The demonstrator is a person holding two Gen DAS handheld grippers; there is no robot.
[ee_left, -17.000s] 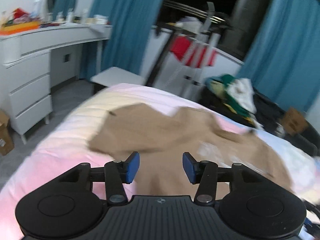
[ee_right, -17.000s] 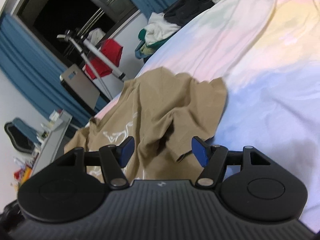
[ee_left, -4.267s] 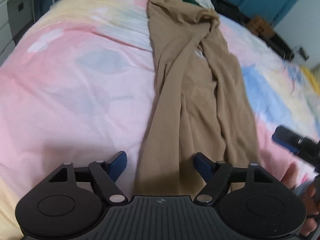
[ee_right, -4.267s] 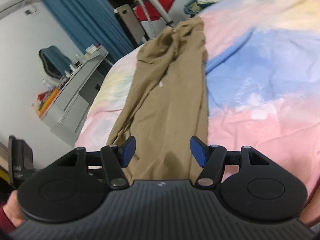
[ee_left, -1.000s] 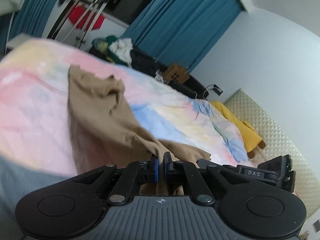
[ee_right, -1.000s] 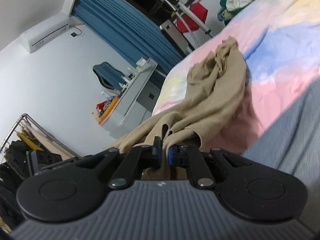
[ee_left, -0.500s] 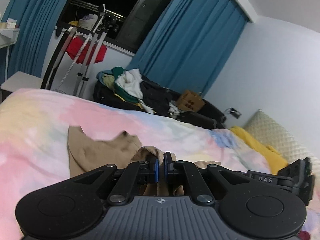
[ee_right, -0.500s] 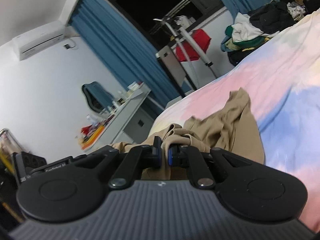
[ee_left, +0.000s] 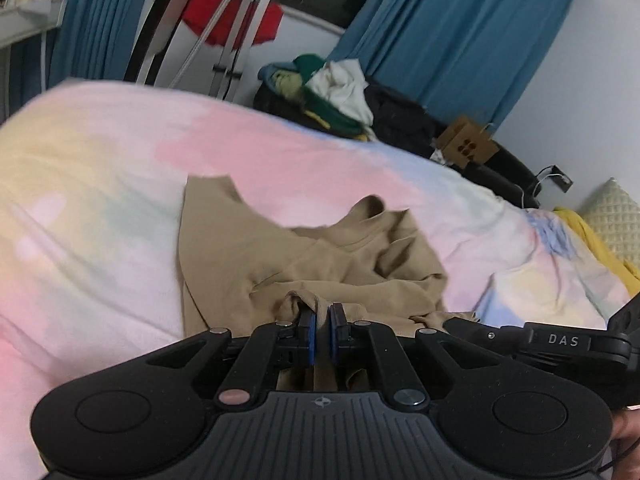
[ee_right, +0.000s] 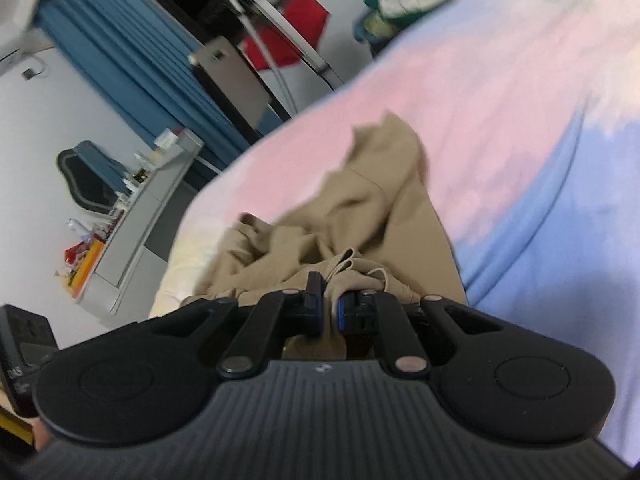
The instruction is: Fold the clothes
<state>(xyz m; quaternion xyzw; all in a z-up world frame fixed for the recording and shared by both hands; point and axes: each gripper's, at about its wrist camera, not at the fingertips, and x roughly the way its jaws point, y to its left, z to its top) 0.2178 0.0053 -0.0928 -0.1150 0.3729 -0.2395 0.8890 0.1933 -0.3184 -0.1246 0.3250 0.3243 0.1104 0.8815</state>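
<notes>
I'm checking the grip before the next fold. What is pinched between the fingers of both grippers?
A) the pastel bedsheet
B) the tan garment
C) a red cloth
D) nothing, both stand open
B: in each wrist view a bunch of the tan garment sits clamped between the blue pads of the left gripper and the right gripper, while the bedsheet lies flat beneath.

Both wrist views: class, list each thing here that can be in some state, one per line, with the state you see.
Tan shirt: bunched and partly folded over itself on the bed, one edge pinched in each tool.
Left tool: shut on the shirt.
Right tool: shut on the shirt.
Bed cover: spread out, lightly wrinkled.
Curtains: drawn aside from the dark window.
</notes>
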